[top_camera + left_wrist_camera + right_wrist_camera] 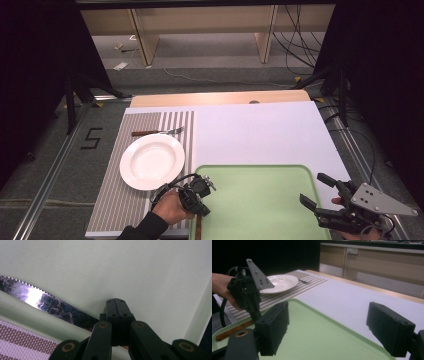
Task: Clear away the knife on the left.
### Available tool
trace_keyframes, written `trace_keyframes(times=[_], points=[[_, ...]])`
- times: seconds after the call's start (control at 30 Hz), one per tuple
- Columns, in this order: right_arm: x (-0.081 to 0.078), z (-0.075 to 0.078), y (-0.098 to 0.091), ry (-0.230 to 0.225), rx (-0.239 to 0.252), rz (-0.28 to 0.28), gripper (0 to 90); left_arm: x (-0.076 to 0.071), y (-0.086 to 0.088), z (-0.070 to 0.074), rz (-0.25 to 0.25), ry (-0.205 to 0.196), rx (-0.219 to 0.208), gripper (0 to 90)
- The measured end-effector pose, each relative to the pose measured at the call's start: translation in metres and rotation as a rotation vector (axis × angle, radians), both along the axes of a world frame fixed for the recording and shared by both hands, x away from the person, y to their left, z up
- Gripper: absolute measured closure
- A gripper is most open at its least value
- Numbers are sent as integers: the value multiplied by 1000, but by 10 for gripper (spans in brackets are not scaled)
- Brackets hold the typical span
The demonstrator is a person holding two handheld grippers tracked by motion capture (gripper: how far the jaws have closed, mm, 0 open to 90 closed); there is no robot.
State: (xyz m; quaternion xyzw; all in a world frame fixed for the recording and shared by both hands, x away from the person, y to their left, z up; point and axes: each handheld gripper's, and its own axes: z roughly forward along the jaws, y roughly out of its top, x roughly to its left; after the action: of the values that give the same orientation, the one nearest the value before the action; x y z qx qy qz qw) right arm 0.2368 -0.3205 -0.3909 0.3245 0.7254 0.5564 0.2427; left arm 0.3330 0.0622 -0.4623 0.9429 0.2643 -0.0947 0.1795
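A knife lies at the left edge of the green tray (260,172), its serrated blade (50,302) inside the tray along the rim and its wooden handle (198,227) sticking out toward the table's front edge. My left gripper (202,209) points down at that spot. Its jaws are shut together (117,304), and the blade runs underneath them, flat side up, not between the pads. My right gripper (315,189) hovers open over the tray's right front corner with nothing between its fingers (327,325).
A white plate (152,161) sits on the striped placemat (120,200) left of the tray, with a wooden-handled fork (157,132) beyond it. The white tabletop (260,130) stretches behind the tray, and floor cables lie past the table's far edge.
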Motion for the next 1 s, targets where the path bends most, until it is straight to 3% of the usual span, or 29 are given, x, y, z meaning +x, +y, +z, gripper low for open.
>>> trace_keyframes(times=[0.47, 0.63, 0.8, 1.0], points=[[0, 0, 0, -3, 1, 0, 193, 3, 7, 0, 33, 14, -12, 882], [0, 0, 0, 0, -3, 0, 194, 3, 8, 2, 42, 13, -36, 775], [0, 0, 0, -1, -4, 1, 193, 3, 9, 6, 44, 17, -93, 664], [0, 0, 0, -1, -3, 1, 194, -1, 8, 11, 43, -20, -142, 492]])
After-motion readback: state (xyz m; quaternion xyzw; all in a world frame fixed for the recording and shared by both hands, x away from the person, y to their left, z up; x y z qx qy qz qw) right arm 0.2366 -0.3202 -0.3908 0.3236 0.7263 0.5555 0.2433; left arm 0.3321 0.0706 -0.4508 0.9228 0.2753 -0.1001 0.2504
